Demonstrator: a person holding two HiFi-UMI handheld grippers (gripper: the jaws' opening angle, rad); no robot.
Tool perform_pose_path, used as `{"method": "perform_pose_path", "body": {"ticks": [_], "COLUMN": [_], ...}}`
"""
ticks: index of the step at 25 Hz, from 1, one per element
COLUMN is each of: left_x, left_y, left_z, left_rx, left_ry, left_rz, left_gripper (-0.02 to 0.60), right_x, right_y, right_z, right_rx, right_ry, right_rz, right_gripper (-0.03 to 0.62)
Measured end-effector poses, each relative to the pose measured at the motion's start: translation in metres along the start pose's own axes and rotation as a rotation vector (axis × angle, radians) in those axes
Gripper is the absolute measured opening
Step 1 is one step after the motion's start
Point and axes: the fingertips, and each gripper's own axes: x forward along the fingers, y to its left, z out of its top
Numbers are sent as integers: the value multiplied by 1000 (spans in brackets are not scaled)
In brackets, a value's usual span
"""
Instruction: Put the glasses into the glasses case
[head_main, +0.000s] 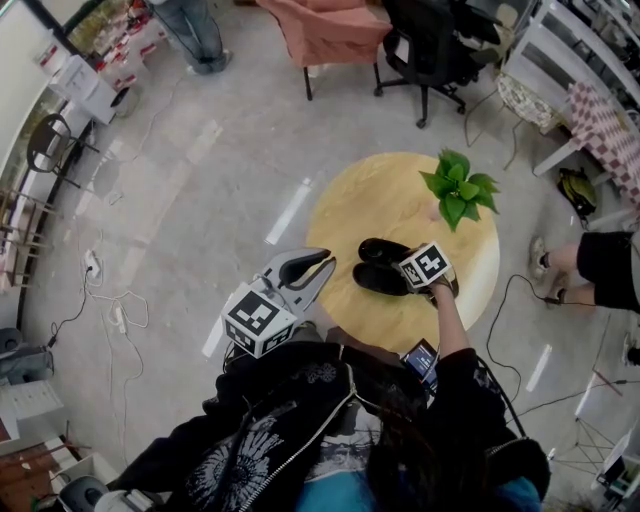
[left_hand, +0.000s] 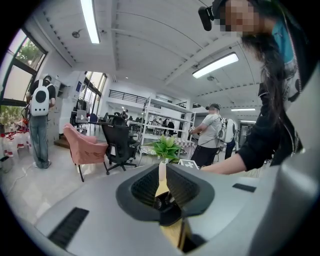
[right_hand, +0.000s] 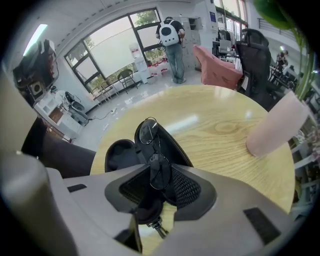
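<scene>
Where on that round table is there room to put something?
Bare wood spans the table far and left, from the glasses case to the plant. The near side is crowded: the open case, with the right gripper holding glasses over it.

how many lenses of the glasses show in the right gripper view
2. One lens sits between the jaws of the right gripper; the other sticks out past them, above the open glasses case.

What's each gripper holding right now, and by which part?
The right gripper holds the glasses by one lens, pinched between its jaws; the other lens sticks out over the open glasses case. The left gripper holds nothing.
</scene>
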Motion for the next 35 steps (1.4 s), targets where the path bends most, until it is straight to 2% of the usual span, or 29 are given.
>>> {"method": "perform_pose_path", "body": {"ticks": [5, 11, 22, 29, 35], "left_x": [-1, -2, -6, -10, -11], "left_y": [2, 1, -5, -10, -18], "left_z": [-2, -1, -1, 1, 0], "left_rx": [0, 1, 14, 31, 52], "left_ry": [2, -2, -11, -11, -2], "left_rz": [1, -11, -53, -117, -205], "left_gripper": [37, 37, 37, 37, 37], "right_x": [-6, -20, -71, -113, -152], "right_y": [-8, -4, 25, 64, 101], "right_z": [4, 11, 26, 37, 50], "right_rx": [14, 62, 195, 204, 235], "right_ry": [-49, -130, -394, -544, -705], "right_rz": [-63, -73, -61, -105, -164], "right_gripper": [144, 146, 144, 144, 130]}}
